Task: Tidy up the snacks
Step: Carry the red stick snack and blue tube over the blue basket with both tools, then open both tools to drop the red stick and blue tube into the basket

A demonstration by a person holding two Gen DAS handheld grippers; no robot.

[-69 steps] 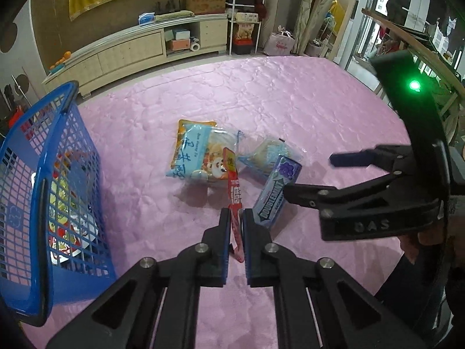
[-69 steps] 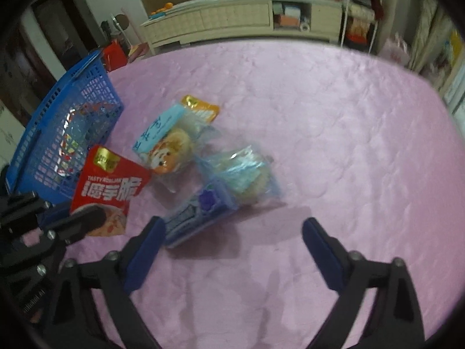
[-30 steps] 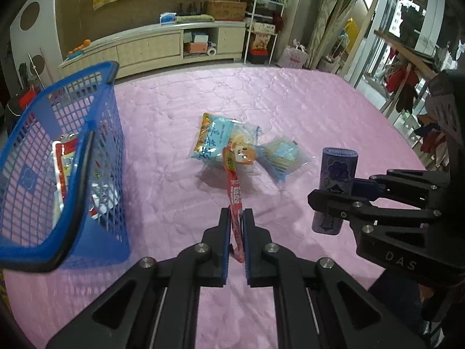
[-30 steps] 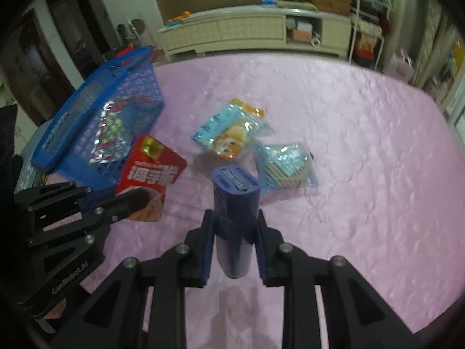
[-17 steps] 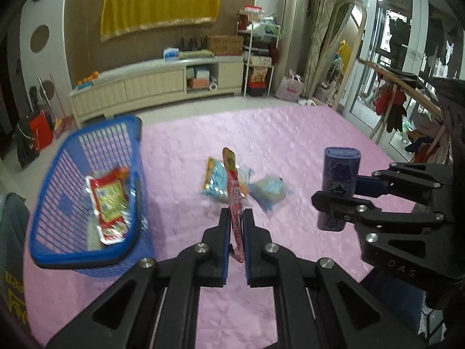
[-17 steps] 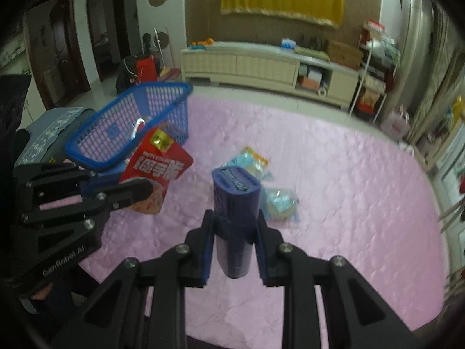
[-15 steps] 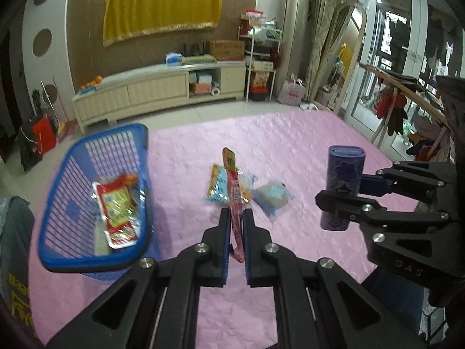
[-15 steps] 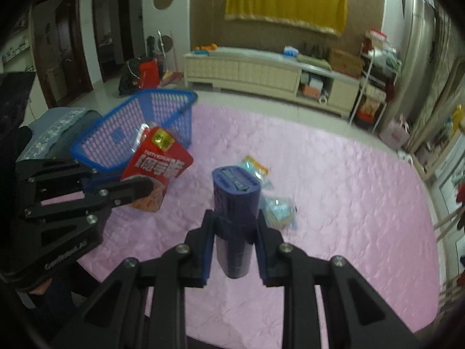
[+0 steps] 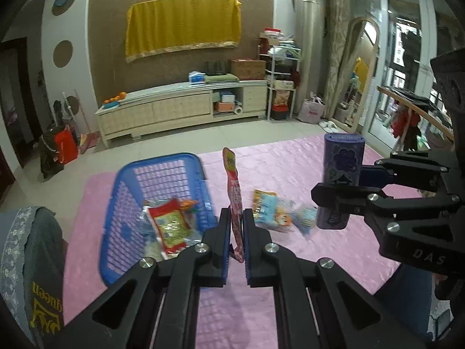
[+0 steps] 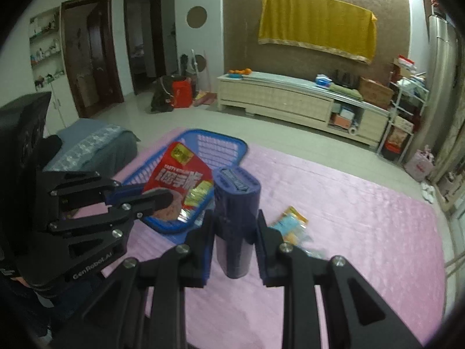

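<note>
Both your grippers have come up off the pink quilt (image 9: pixel 290 168) since the earlier frames, each carrying its snack. Your left gripper (image 9: pixel 235 232) is pinched nearly fully closed on the red snack packet (image 9: pixel 234 186), edge-on and upright, just right of the blue basket (image 9: pixel 128 192). Your right gripper (image 10: pixel 234 241) is partly closed, clamped on the purple box (image 10: pixel 235 203), held upright. Basket already has a red-yellow packet (image 9: pixel 170 224) inside. Two snacks are left on the quilt: light blue bag (image 9: pixel 270 209) and small clear-wrapped pack (image 9: pixel 305 218), touching, right of the basket.
</note>
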